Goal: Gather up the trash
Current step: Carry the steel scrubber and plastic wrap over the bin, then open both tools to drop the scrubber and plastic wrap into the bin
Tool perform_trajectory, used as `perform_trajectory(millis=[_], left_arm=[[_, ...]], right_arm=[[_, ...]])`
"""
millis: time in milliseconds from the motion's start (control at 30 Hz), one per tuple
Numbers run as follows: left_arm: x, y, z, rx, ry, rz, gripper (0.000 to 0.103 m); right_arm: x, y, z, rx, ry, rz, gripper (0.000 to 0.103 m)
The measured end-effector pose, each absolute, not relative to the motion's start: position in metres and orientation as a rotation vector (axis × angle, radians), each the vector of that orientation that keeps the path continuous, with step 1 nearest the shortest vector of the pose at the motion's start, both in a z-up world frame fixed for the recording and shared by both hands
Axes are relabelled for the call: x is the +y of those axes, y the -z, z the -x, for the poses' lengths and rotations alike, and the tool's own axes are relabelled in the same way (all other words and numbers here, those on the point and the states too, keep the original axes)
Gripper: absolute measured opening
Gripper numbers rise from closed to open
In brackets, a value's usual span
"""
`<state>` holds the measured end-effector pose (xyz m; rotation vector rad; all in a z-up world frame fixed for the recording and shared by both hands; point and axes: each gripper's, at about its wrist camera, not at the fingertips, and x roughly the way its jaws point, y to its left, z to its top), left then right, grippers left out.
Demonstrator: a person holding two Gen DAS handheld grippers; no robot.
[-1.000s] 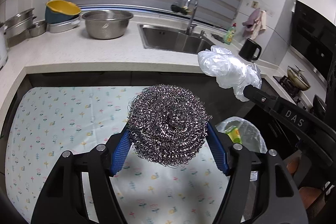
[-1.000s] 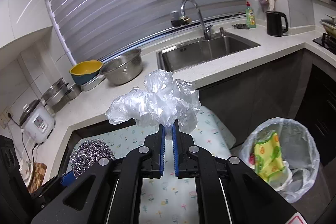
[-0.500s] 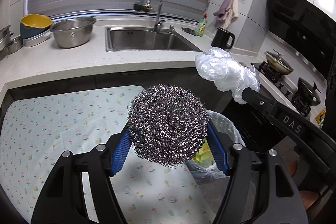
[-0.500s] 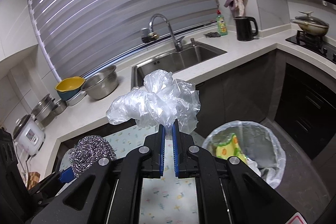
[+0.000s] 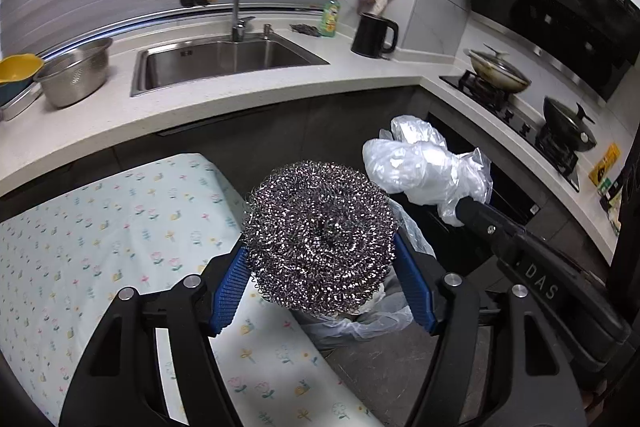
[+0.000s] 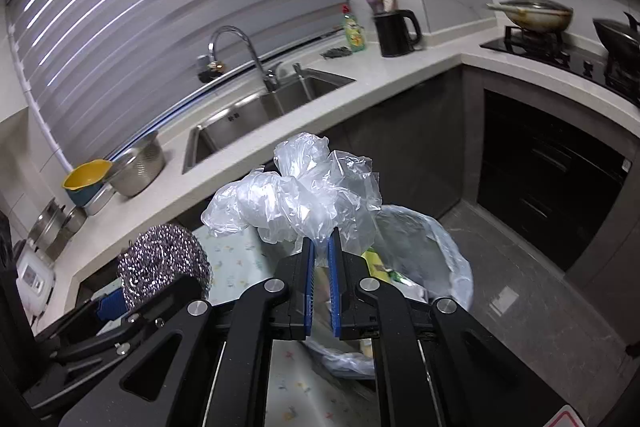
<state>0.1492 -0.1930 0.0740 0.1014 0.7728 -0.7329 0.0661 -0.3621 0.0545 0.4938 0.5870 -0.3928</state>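
Both claws had swung from over the tabletop toward the bin. My left claw clenched the scourer, my right claw the bag; released early, the light bag could drift past the rim.

— That steel wool scrubber is shiny silver, all tangled curls, and the pads gripping it are bright blue on a black left gripper.

— And the crumpled plastic bag at the middle of the frame is clear, whitish where it folds. The tablecloth at lower left?

— Pale mint, scattered with little flowers in pink, yellow and green.

— The trash bin has a see-through liner, with something yellow-green inside.

— Upper left, a yellow bowl over a dark blue one. Black kettle, green dish soap bottle, white speckled countertop.
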Motion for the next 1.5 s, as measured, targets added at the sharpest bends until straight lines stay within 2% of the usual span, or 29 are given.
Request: perform_trajectory(millis=[667,733,900,1500], left_arm=[[-0.285,-0.008,-0.152,0.867,0.863,-0.260,0.067],[-0.288,-0.005,-0.152,0.867,0.863,-0.263,0.069],[-0.287,-0.006,-0.152,0.845,0.856,-0.252,0.083],[-0.253,-0.014,-0.181,0.835,0.729,-0.184,0.083]], right_arm=[[-0.415,0.011,-0.039,0.654,0.542,-0.591,0.007],[-0.417,0.014,-0.039,0.656,0.546,-0.593,0.007],[-0.421,0.018,-0.044,0.660,0.547,-0.597,0.007],[-0.407,0.036,-0.091,0.737,0.480,-0.558,0.007]])
